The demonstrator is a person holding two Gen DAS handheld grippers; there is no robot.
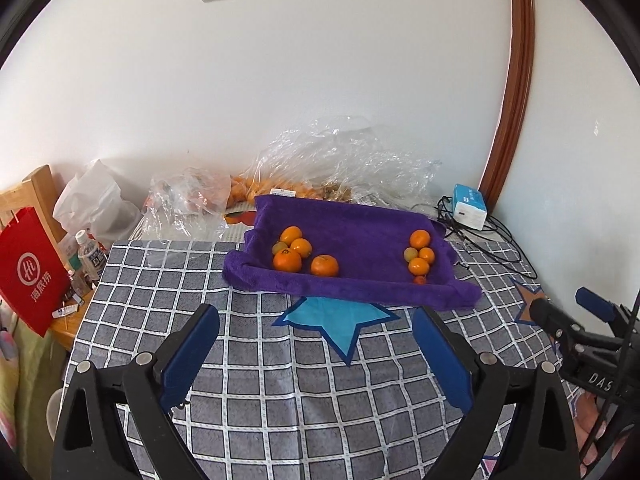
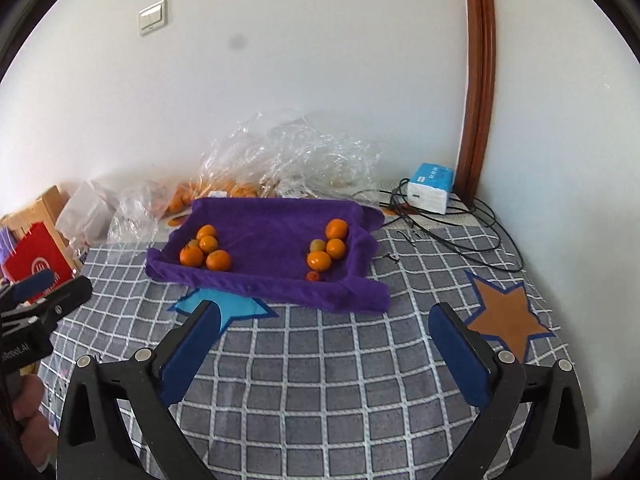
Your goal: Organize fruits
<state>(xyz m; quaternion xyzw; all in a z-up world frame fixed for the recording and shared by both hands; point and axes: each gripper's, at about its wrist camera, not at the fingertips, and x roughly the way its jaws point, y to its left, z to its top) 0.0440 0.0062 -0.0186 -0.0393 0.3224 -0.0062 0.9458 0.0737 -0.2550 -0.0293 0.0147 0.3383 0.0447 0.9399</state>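
Observation:
A purple towel [image 1: 360, 236] [image 2: 272, 236] lies folded like a tray on the checked tablecloth. On its left side sits a cluster of oranges [image 1: 298, 254] [image 2: 206, 250] with one greenish fruit. On its right side sits a second cluster [image 1: 420, 256] [image 2: 326, 248] with a greenish fruit and a small red one [image 1: 420, 280] [image 2: 314, 276]. My left gripper [image 1: 316, 332] is open and empty, held above the cloth in front of the towel. My right gripper [image 2: 326, 330] is open and empty, also in front of the towel.
Clear plastic bags [image 1: 340, 160] [image 2: 288, 152] with more oranges lie behind the towel by the wall. A blue-white tissue pack [image 1: 470, 206] [image 2: 430, 188] and black cables [image 2: 460, 240] sit at the back right. A red bag [image 1: 30, 272] and bottles [image 1: 90, 256] stand left of the table.

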